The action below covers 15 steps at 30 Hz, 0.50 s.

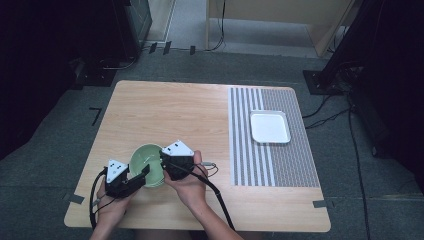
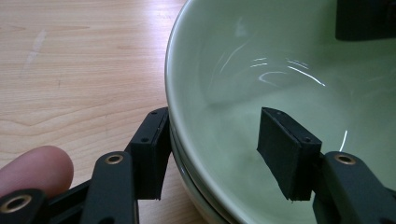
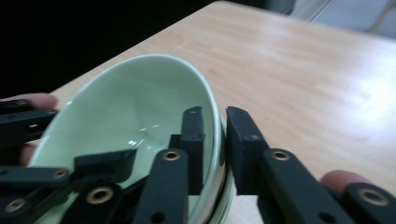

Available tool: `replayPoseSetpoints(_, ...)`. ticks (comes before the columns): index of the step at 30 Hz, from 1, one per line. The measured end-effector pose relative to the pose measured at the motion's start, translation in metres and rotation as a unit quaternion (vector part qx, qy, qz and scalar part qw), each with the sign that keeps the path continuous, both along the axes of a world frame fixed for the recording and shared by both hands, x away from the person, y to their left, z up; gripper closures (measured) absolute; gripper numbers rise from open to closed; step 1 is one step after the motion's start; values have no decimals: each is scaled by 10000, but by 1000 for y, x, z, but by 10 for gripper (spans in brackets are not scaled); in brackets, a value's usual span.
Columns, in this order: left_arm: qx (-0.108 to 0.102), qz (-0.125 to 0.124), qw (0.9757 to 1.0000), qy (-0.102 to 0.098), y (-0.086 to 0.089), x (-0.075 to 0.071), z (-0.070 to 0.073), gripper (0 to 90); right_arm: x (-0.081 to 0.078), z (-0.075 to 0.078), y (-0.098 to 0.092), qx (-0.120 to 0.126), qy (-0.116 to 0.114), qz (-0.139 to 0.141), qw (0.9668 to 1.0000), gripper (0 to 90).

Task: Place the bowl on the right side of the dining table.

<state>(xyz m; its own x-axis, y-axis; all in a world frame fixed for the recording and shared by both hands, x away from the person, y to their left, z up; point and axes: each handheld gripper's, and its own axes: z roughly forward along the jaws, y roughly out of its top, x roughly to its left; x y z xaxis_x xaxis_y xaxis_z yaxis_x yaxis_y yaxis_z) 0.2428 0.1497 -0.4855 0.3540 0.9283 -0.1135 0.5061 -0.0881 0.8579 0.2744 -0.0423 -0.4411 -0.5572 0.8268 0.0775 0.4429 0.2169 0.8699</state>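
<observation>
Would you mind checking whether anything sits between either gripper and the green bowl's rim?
Nothing visible does. The right gripper has one jaw inside and one outside the green bowl, pinching its rim. The left gripper straddles the opposite rim, its inner pad apart from the wall.

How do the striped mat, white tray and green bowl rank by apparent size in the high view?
1. Striped mat, clearly largest.
2. White tray and green bowl look about alike; tongs cover part of the bowl, so their order is unsure.
</observation>
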Motion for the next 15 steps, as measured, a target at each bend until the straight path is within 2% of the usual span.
replayPoseSetpoints(1, 2, 5, 10000, 2, -1, 0, 0, 443, -1, -1, 2, -97, -171, -68, 9998, 829)
replayPoseSetpoints(3, 55, 53, 10000, -14, -1, 0, 1, 446, -2, -2, 4, -230, -334, -30, 9992, 835)
replayPoseSetpoints(5, 10, 151, 9999, 14, 1, 1, 2, 452, -2, -3, 3, -275, -464, 20, 9985, 839)
replayPoseSetpoints(7, -100, 261, 9996, -6, 5, 1, 4, 454, -1, -3, 2, -233, -488, 83, 9985, 839)
replayPoseSetpoints(12, -332, 347, 9987, -193, 9, -1, 14, 465, -6, 2, 1, -86, -798, 173, 9966, 840)
replayPoseSetpoints(15, -298, 401, 9984, -280, 8, -4, 20, 507, -8, 7, 1, -38, -909, 183, 9957, 840)
